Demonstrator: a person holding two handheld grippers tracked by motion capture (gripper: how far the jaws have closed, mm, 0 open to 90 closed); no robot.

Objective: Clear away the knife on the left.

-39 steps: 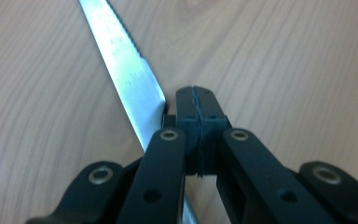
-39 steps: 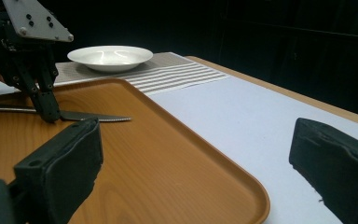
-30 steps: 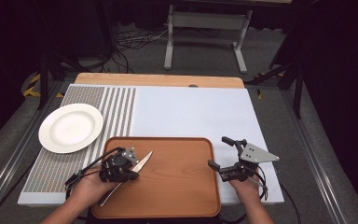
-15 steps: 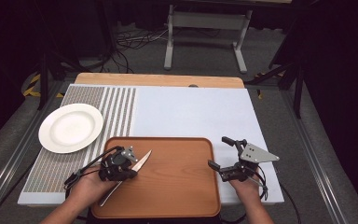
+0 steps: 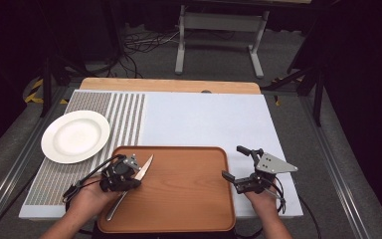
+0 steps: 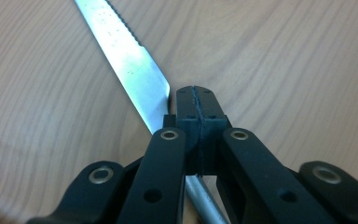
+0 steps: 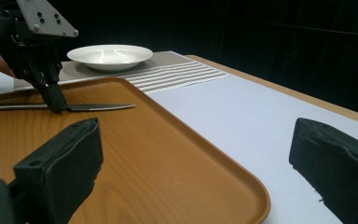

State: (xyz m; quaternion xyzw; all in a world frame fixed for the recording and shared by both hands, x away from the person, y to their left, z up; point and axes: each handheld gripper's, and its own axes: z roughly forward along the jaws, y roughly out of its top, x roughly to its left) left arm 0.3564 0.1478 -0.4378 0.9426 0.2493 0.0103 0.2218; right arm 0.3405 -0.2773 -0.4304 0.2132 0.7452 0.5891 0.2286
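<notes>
Left gripper [image 6: 196,100] pinching the knife [image 6: 135,70] near the tray's [image 5: 189,219] left edge, right gripper [image 7: 191,172] spread wide. Thin, slick blade, so could easily twist or slip out if lifted

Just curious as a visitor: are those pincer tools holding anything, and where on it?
The left gripper pinches the knife where blade meets handle; the right gripper holds nothing.

The black hand-held gripper [image 6: 196,100] has its jaws pressed together over a brown wooden tray [image 6: 284,65]. Beside its left jaw, touching, lies a serrated silver table knife [image 6: 126,56], its blade running ahead-left.
</notes>
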